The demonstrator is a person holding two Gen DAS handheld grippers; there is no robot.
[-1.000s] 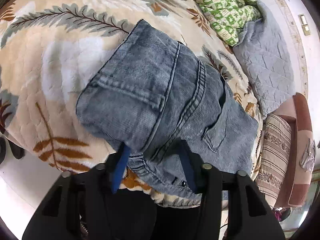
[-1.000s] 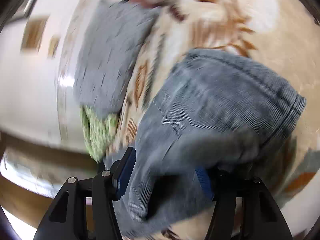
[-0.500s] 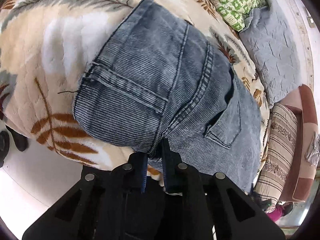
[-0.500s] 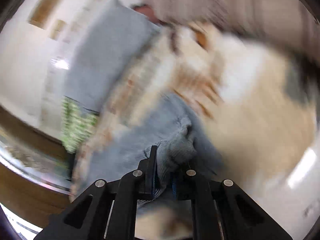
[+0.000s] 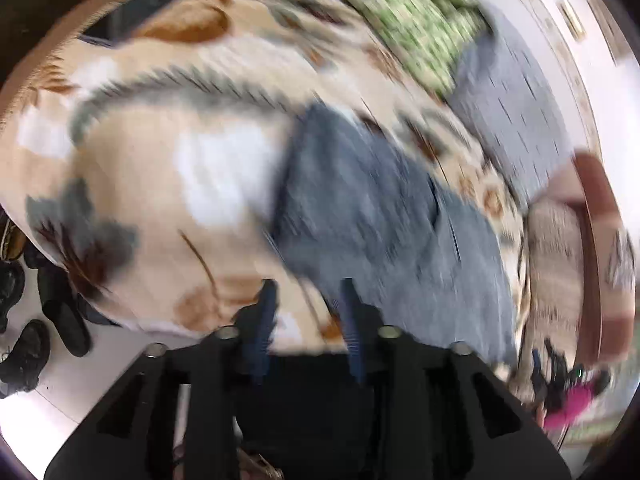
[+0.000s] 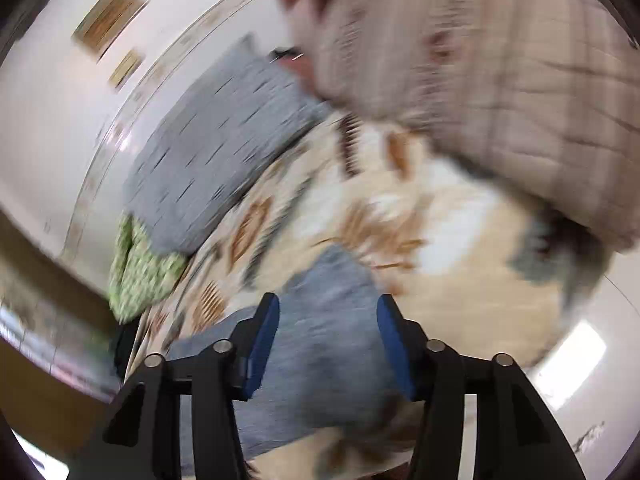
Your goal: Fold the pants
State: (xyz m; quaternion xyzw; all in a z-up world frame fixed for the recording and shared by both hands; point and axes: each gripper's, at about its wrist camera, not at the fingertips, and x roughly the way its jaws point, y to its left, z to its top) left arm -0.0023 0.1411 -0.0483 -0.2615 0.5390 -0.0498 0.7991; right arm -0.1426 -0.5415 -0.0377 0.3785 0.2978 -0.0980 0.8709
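Both views motion-blurred. Folded grey-blue pants [image 5: 380, 220] lie on the leaf-print blanket [image 5: 160, 168], centre to 4 o'clock in the left wrist view. Left gripper [image 5: 306, 300] at 6 o'clock: jaws just been opening, now apart, nothing between the pads, blanket edge behind. Right gripper [image 6: 328, 320]: jaws also just opened, wide apart, pants [image 6: 320, 360] behind the gap, not pinched. Grey quilt [image 6: 216, 160] at 10 o'clock, green cloth [image 6: 140, 272] at 8.

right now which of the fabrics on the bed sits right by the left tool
The blue denim pants, lying on the leaf-print blanket beside the left tool. The green checked cloth and grey quilt lie further off.
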